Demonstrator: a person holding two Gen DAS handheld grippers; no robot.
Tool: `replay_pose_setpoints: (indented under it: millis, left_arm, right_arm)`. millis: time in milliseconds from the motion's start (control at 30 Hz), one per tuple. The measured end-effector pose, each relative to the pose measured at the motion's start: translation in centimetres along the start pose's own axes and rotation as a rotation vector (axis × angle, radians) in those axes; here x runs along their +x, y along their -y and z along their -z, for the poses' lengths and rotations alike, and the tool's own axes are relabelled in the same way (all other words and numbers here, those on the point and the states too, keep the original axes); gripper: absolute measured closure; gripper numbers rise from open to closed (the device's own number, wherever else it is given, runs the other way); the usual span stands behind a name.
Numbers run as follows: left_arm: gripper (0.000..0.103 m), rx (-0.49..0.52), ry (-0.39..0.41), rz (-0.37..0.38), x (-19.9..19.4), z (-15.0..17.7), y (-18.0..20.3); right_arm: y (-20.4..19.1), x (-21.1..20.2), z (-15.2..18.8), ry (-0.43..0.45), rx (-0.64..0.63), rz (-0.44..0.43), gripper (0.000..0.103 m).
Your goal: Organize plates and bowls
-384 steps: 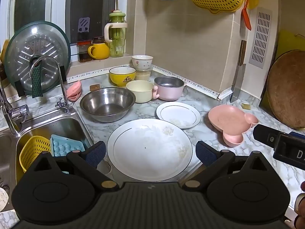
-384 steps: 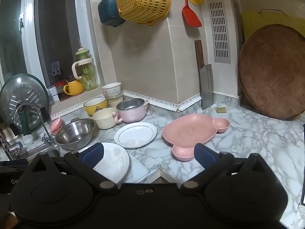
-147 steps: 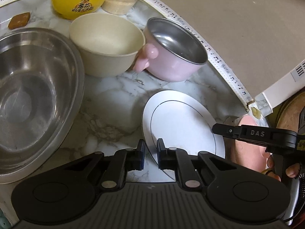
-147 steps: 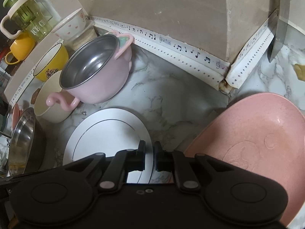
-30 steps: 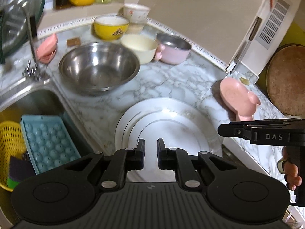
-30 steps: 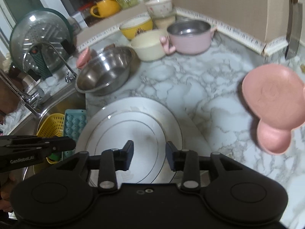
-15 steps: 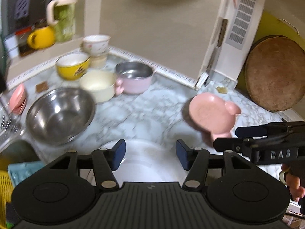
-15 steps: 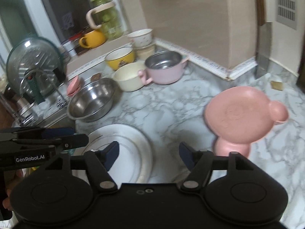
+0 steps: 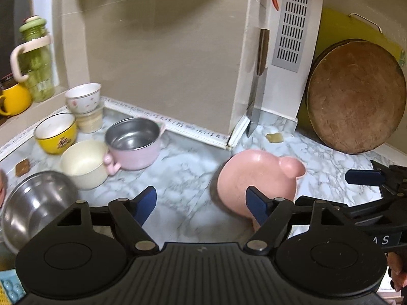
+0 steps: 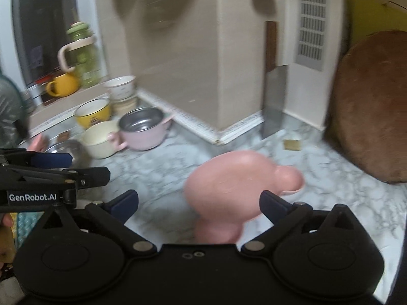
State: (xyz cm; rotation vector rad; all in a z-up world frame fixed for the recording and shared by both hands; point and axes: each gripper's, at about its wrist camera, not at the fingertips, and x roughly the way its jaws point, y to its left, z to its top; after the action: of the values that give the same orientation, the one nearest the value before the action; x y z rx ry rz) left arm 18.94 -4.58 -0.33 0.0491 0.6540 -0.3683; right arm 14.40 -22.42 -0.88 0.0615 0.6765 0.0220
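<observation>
A pink mouse-shaped plate [image 9: 257,178] lies on the marble counter, just ahead of my open, empty left gripper [image 9: 201,204]; its right finger overlaps the plate's near rim. It also shows in the right wrist view [image 10: 229,185], blurred, between the fingers of my open, empty right gripper [image 10: 198,202]. At the back left stand a pink steel-lined pot [image 9: 134,142], a cream bowl [image 9: 85,164], a yellow bowl [image 9: 56,132], a white flowered bowl [image 9: 82,97] and a steel mixing bowl [image 9: 33,203]. The white plates are out of view.
A cleaver [image 9: 255,106] leans in the wall corner. A round wooden board [image 9: 356,96] leans at the right. A green bottle [image 9: 37,63] and a yellow mug [image 9: 12,99] stand on the sill. A small yellowish piece [image 9: 274,137] lies on the counter.
Both grippers have opened wide, lifted and turned right, away from the stacked white plates, which have dropped out of view. The pink plate is now centred ahead of both.
</observation>
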Motion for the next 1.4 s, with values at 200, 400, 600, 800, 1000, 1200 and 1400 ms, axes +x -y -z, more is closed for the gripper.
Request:
replay_pose_setpoints:
  millis: [200, 400, 600, 800, 1000, 1200, 1400]
  left_arm:
    - [0.026, 0.037, -0.014, 0.002, 3.6, -1.8, 1.4]
    - [0.026, 0.062, -0.078, 0.039, 8.3, -3.0, 2.6]
    - [0.026, 0.09, -0.131, 0.046, 12.4, -3.5, 3.4]
    - [0.026, 0.107, -0.187, 0.065, 15.8, -3.5, 3.9]
    - [0.026, 0.1, -0.248, 0.074, 18.9, -3.5, 3.7]
    - [0.027, 0.102, -0.28, 0.086, 21.0, -3.2, 3.6]
    - [0.036, 0.098, -0.306, 0.088, 22.1, -3.1, 3.2]
  right_arm:
    - [2.6, 1.7, -0.5, -0.013, 0.06, 0.083, 0.001]
    - [4.9, 4.4, -0.6, -0.057, 0.106, 0.156, 0.002]
    - [7.3, 7.4, -0.5, -0.114, 0.159, 0.203, 0.005]
    - [8.9, 10.0, 0.0, -0.182, 0.214, 0.22, 0.01]
    - [9.7, 12.1, 0.5, -0.244, 0.28, 0.206, 0.018]
    - [9.7, 13.4, 0.7, -0.283, 0.327, 0.186, 0.028]
    - [10.0, 14.6, 0.9, -0.311, 0.363, 0.17, 0.046]
